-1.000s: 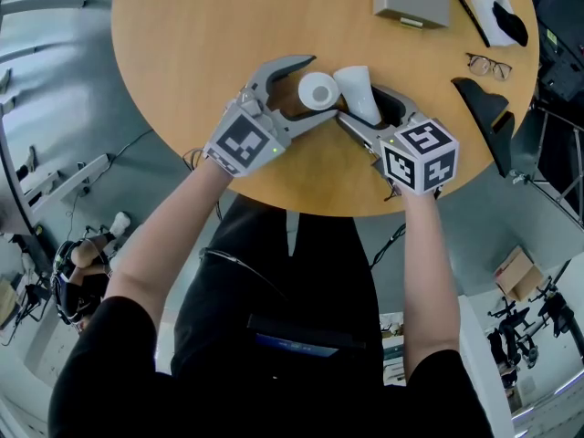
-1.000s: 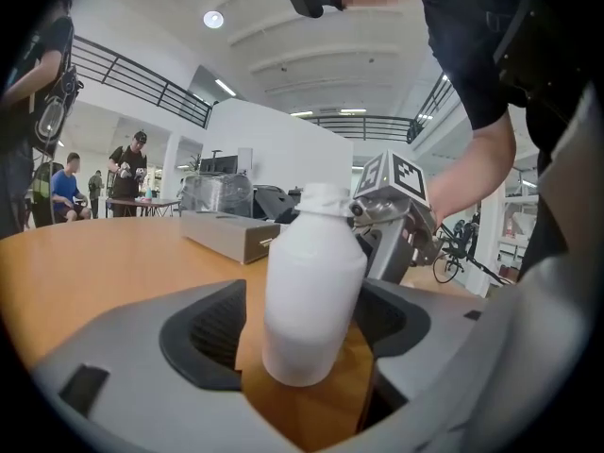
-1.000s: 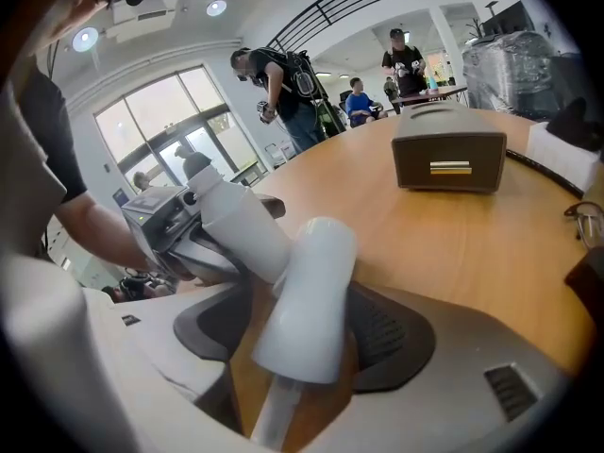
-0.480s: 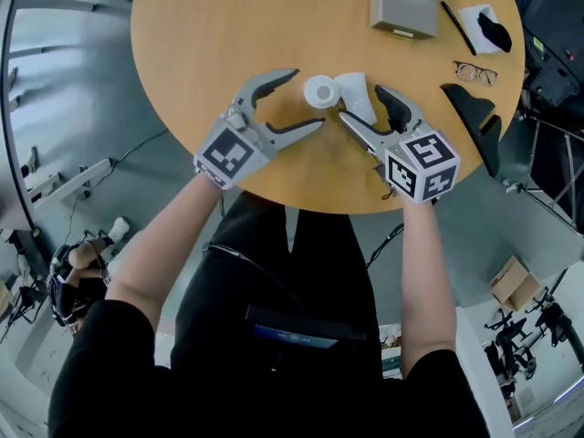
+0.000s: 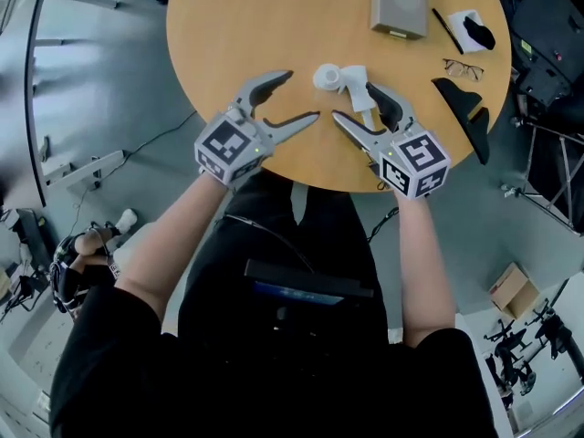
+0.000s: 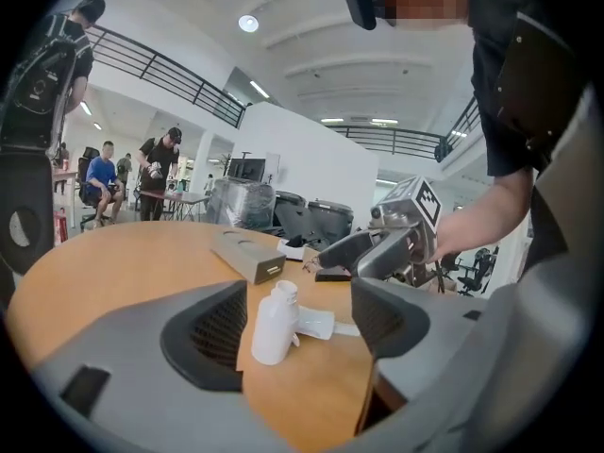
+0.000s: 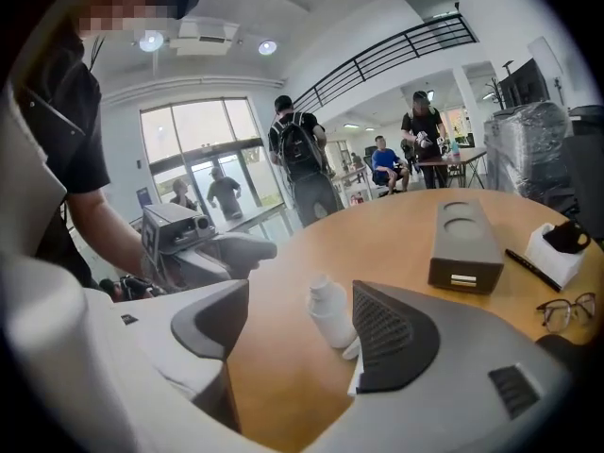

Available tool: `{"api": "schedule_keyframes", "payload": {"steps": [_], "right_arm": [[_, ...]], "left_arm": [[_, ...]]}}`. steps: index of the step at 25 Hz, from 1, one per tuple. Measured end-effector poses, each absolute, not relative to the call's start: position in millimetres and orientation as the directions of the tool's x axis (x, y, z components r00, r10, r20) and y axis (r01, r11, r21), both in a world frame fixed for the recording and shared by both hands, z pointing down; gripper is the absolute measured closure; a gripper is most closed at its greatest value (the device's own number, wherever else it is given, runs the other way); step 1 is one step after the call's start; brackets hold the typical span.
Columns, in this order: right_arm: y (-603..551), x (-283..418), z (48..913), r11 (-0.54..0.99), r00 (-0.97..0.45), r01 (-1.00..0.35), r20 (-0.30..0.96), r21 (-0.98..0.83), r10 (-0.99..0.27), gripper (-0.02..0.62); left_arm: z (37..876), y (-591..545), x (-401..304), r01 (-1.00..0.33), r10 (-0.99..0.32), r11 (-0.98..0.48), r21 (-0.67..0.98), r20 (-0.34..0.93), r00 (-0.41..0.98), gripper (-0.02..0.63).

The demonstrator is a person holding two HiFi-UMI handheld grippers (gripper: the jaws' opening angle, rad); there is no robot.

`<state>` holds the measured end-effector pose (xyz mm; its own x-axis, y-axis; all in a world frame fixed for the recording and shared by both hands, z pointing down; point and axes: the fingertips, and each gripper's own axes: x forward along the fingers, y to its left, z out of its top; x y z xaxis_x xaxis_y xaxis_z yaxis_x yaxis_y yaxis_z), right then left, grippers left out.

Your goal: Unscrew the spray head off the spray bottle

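Bottle [image 5: 326,77] upright on tabletop [image 5: 274,26], neck bare; spray head [image 5: 358,88] beside it. Left tongs [image 5: 303,96] wide, empty; right tongs [image 5: 353,101] just opened wider, empty. Risk: stray knock topples light bottle.

A jaw of the right hand-held gripper [image 7: 300,300] hides most of the spray head [image 7: 351,349] (a white sliver shows); the bench [image 5: 237,35] is cut off at its far side.

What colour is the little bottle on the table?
White. The bottle shows best in the left gripper view.
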<state>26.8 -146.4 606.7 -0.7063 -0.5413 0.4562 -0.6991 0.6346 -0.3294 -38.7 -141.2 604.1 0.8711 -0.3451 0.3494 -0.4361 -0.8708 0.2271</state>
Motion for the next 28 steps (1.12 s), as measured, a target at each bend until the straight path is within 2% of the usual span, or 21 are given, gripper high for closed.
{"api": "schedule_keyframes", "payload": {"steps": [7, 9, 10, 13, 16, 19, 20, 22, 23, 25, 28], "right_arm": [[-120, 11, 520, 0.677, -0.752, -0.657, 0.356, -0.331, -0.555, 0.244], [-113, 7, 492, 0.696, -0.757, -0.650, 0.334, -0.304, -0.561, 0.245], [-108, 5, 478, 0.706, -0.763, -0.644, 0.318, -0.293, -0.563, 0.255], [-91, 0, 433, 0.738, -0.780, -0.624, 0.263, -0.256, -0.568, 0.289], [-78, 2, 393, 0.750, -0.775, -0.631, 0.203, -0.200, -0.598, 0.373], [-68, 6, 363, 0.753, -0.775, -0.632, 0.151, -0.183, -0.613, 0.412], [-66, 7, 355, 0.755, -0.775, -0.632, 0.141, -0.175, -0.616, 0.451], [-60, 5, 340, 0.757, -0.771, -0.637, 0.128, -0.147, -0.624, 0.576], [-56, 2, 333, 0.760, -0.772, -0.636, 0.120, -0.137, -0.624, 0.597], [-48, -4, 321, 0.772, -0.784, -0.620, 0.106, -0.139, -0.611, 0.598], [-44, -9, 314, 0.787, -0.798, -0.602, 0.118, -0.131, -0.591, 0.598]], "left_arm": [[524, -112, -50, -0.433, -0.350, -0.841, 0.323, 0.284, 0.893, 0.268], [494, -102, -49, -0.412, -0.339, -0.850, 0.327, 0.259, 0.904, 0.293], [479, -97, -48, -0.401, -0.332, -0.857, 0.322, 0.248, 0.910, 0.324], [438, -79, -46, -0.366, -0.303, -0.879, 0.305, 0.234, 0.924, 0.353], [402, -64, -44, -0.326, -0.268, -0.898, 0.297, 0.220, 0.938, 0.411], [373, -58, -41, -0.316, -0.263, -0.905, 0.283, 0.210, 0.941, 0.471], [366, -58, -40, -0.321, -0.269, -0.906, 0.278, 0.209, 0.940, 0.480], [351, -56, -38, -0.323, -0.275, -0.910, 0.259, 0.206, 0.939, 0.508], [344, -53, -38, -0.320, -0.274, -0.915, 0.247, 0.202, 0.940, 0.535], [332, -45, -38, -0.306, -0.264, -0.923, 0.233, 0.195, 0.945, 0.589], [325, -41, -34, -0.298, -0.256, -0.932, 0.207, 0.206, 0.945, 0.604]]}}
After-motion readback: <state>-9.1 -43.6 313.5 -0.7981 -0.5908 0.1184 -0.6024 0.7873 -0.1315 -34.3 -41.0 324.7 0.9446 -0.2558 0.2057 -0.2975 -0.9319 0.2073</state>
